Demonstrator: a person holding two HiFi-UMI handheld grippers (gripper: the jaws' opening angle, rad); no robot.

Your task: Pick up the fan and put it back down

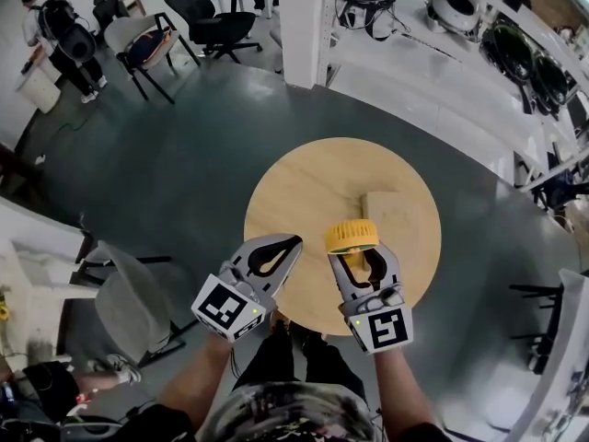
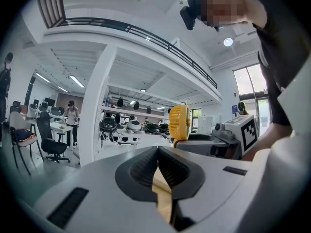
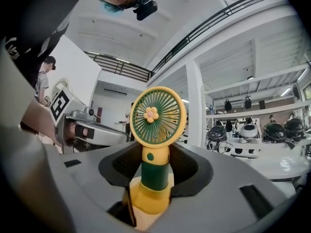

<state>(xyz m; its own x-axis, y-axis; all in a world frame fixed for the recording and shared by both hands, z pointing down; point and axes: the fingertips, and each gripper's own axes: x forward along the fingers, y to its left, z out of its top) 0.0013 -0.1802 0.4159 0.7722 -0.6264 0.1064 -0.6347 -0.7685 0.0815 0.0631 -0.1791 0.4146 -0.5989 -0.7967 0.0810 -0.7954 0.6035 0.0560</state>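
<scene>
**Fan** (image 1: pixel 351 236) (image 3: pixel 156 130): small hand fan with a yellow ring, green grille, flower at the hub, green stem and yellow base. It stands upright in the right gripper, over the near half of the counter and inside its near edge. The frames do not show whether the base touches the wood.

**Right gripper** (image 1: pixel 361 258) (image 3: pixel 155 165): jaws clamped on the fan's stem from both sides. The fan head rises clear above them.

**Left gripper** (image 1: pixel 293 242) (image 2: pixel 158 153): jaws closed together with nothing between them. It is just beside the right gripper, above the counter's near-left edge.

**Counter** (image 1: pixel 304 178): round top of pale wood.

**Block** (image 1: pixel 394 212): flat, pale wood, rectangular. It lies on the counter toward the right edge, just beyond the fan.

**Floor** (image 1: pixel 184 155): dark grey, all round the counter.

**Pillar** (image 1: pixel 302 26): white, past the counter's far edge.

**Shelves** (image 1: pixel 442 53): white, to the far right, carrying round black-and-white devices.

**Chairs** (image 1: pixel 207 17): black office chairs, far left, well apart from the counter.

**Person** (image 1: pixel 60 35): with a dark backpack, near the chairs.
</scene>
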